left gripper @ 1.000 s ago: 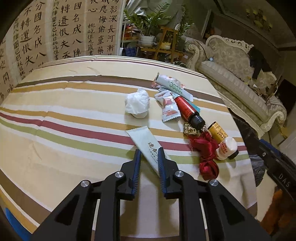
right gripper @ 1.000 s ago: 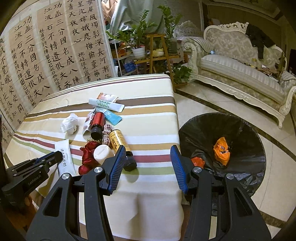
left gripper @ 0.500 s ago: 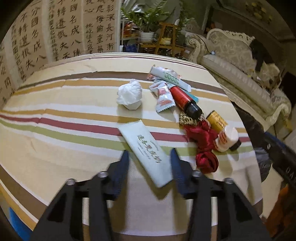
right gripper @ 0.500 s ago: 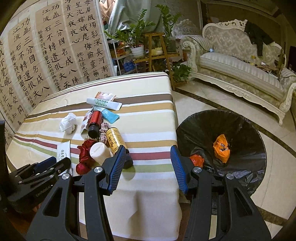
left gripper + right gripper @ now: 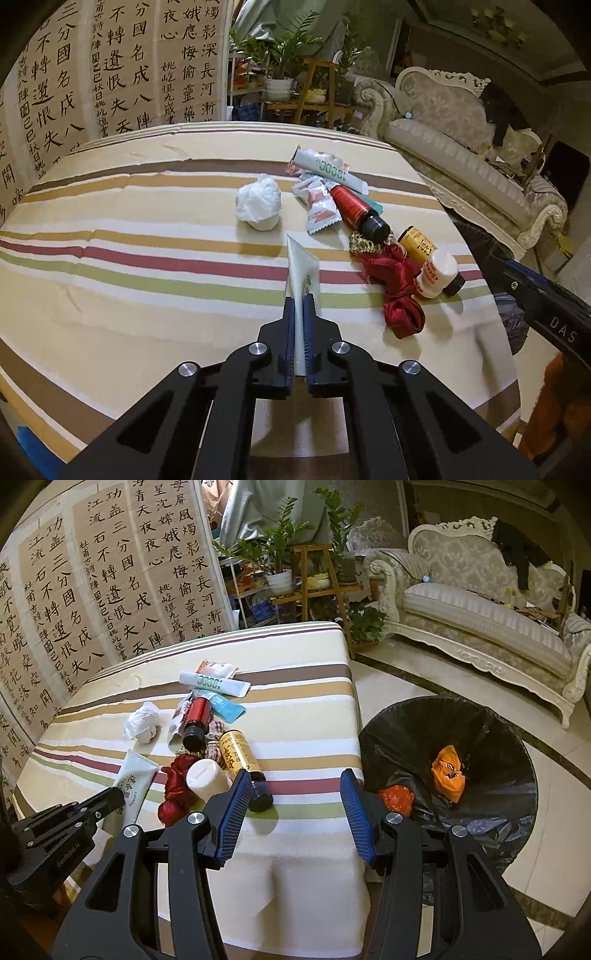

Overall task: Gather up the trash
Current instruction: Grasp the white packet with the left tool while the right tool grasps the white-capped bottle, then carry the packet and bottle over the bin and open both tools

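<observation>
My left gripper (image 5: 299,301) is shut on a pale green tube (image 5: 301,266) and holds it on edge above the striped tablecloth (image 5: 129,258); the tube also shows in the right wrist view (image 5: 133,781). Beyond it lie a crumpled white tissue (image 5: 258,203), a red bottle (image 5: 356,208), a red ribbon (image 5: 399,291), a white-capped bottle (image 5: 436,273) and wrappers (image 5: 319,210). My right gripper (image 5: 293,808) is open and empty over the table's near right corner, beside a black-lined trash bin (image 5: 480,738) holding orange trash (image 5: 447,768).
A yellow bottle (image 5: 238,757), a white tube (image 5: 214,683) and a blue packet (image 5: 227,707) lie in the pile. An ornate sofa (image 5: 480,616) stands behind the bin. A calligraphy screen (image 5: 92,590) and potted plants (image 5: 280,554) stand behind the table.
My left gripper opened around the pale tube, then shut on it and lifted it onto its edge. My right gripper stayed open and hardly moved.
</observation>
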A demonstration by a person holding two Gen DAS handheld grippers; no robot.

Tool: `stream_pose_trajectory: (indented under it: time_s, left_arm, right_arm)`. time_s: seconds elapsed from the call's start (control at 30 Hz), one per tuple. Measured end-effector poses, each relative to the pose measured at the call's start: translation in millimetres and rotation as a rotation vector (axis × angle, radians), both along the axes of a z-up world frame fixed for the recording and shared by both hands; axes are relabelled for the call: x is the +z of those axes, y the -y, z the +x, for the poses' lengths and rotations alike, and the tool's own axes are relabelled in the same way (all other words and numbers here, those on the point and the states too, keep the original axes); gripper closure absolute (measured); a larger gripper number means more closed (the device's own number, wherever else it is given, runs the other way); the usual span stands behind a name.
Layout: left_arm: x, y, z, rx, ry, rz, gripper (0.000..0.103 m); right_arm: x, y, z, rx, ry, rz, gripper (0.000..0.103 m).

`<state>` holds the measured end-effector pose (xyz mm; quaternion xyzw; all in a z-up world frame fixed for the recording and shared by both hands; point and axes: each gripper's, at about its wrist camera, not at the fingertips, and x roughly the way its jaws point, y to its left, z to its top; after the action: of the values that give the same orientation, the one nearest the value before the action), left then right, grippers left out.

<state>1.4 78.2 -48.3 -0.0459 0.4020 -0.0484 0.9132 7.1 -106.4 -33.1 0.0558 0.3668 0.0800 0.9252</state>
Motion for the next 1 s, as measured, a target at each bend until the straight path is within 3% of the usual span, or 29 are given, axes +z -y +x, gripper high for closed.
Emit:
stream_pose_trajectory:
  time_s: [0.73,0.83,0.97,1.0]
  left_arm:
    - [11.5,-30.6,-0.5,0.07,0.06,0.019,0.098]
    - [10.0,-32.3,2.4,0.073,0.057,0.018,0.098]
    - [8.3,-31.6,2.1,0.071,0.056,0.016,0.098]
    - [8.1,-32.6,2.9,0.07,0.055,0.014,0.098]
  right_arm:
    - [2.0,-48.1,3.0,0.112,-0.005,-0.034,0.054]
    - [-2.2,-55.2,5.4,0.123,-0.013,-0.05,0.058]
    - [-6.9,-60.1,8.5,0.139,-0.03,-0.06,0.077]
    - [-7.8,-60.7,8.3,0.141,-0.032,-0.057,0.077]
